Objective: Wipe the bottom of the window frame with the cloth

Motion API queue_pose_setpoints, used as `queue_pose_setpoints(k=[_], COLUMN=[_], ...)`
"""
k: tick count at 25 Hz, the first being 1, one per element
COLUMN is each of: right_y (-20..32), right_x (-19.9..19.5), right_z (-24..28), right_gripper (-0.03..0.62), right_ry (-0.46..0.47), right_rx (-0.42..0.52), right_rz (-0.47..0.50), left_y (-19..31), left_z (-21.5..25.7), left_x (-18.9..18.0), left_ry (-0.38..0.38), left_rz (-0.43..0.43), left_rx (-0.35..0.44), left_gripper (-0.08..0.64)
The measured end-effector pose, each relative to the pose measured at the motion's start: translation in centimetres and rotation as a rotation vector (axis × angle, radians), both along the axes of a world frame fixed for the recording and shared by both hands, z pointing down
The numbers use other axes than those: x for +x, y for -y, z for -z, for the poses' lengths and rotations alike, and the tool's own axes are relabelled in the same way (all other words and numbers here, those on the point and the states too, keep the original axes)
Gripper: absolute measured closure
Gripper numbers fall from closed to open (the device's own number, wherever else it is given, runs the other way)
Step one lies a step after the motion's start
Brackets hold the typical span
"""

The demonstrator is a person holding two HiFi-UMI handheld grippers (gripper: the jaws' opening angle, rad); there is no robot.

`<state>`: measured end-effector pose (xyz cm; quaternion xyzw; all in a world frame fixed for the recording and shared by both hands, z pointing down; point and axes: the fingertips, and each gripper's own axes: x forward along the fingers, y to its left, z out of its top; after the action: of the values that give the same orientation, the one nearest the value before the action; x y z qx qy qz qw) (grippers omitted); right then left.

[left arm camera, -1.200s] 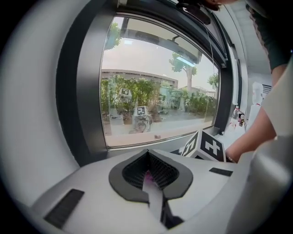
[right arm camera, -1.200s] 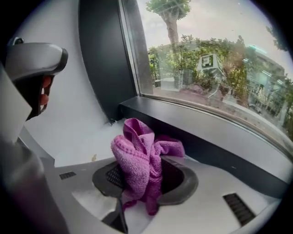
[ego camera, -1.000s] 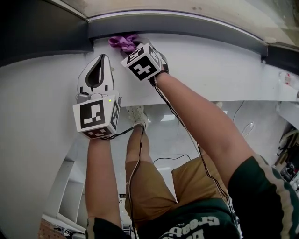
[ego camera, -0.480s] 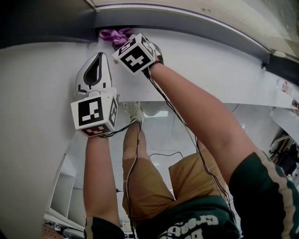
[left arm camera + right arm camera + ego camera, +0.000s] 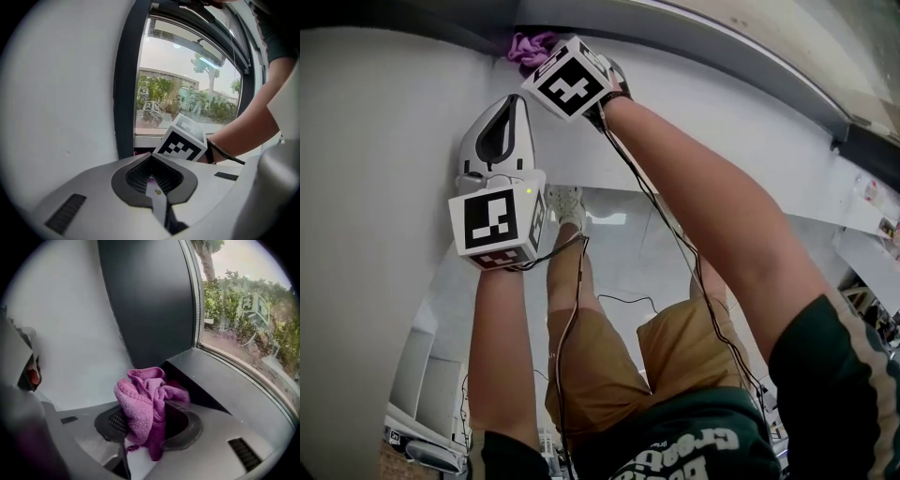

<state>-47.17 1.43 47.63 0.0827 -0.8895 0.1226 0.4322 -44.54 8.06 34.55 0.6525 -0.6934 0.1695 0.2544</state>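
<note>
You're clamping the purple cloth (image 5: 139, 401) in your right gripper (image 5: 152, 430) at the left corner of the window frame (image 5: 225, 380) bottom — the rail is stretching away rightward — while your left gripper (image 5: 154, 180) is idling closed, empty.

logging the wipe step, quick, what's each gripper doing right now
Left gripper: shut, holding nothing.
Right gripper: shut on the purple cloth.
</note>
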Motion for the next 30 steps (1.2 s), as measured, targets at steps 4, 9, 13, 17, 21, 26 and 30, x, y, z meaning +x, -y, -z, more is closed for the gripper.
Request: queue_pose_setpoints(k=[4,9,13,17,21,26,30], right_y=[-1.4,-2.7,-4.4,-7.7,-9.2,-10.9,-12.2], right_x=[-0.4,-0.9,-1.1,-0.7,-0.6,-0.5,0.0], right_z=[0.0,0.1,0.3,0.2,0.0,0.2,0.0], right_gripper=[0.425,0.425,0.426,0.426,0.426,0.426,0.426], right_ry=[0.019,0.042,0.070,0.073,0.077,0.079,0.079], right_rx=[-0.028,-0.081,-0.155,-0.191,-0.218,-0.245,-0.272], right_rz=[0.065,0.103,0.162,0.277,0.283,0.295,0.303], left_y=[-1.1,-3.1,-4.3,-5.1,-6.4,-8.4,-10.0], left_z=[-0.2,-0.2,-0.6,-0.8,-0.8,-1.3,-1.7], left_x=[-0.2,-0.5,-1.0,-0.5,-0.5,-0.4,0.1], left_ry=[-0.016,-0.024,-0.011,-0.012,-0.008,-0.012,-0.018], left_rz=[0.022,0.057,0.086,0.094,0.097,0.106,0.111], left_rx=[0.004,0.002,-0.013,-0.019,-0.027,-0.048,-0.058], left_gripper=[0.554,0.554,0.554,0.554,0.554,0.554,0.554])
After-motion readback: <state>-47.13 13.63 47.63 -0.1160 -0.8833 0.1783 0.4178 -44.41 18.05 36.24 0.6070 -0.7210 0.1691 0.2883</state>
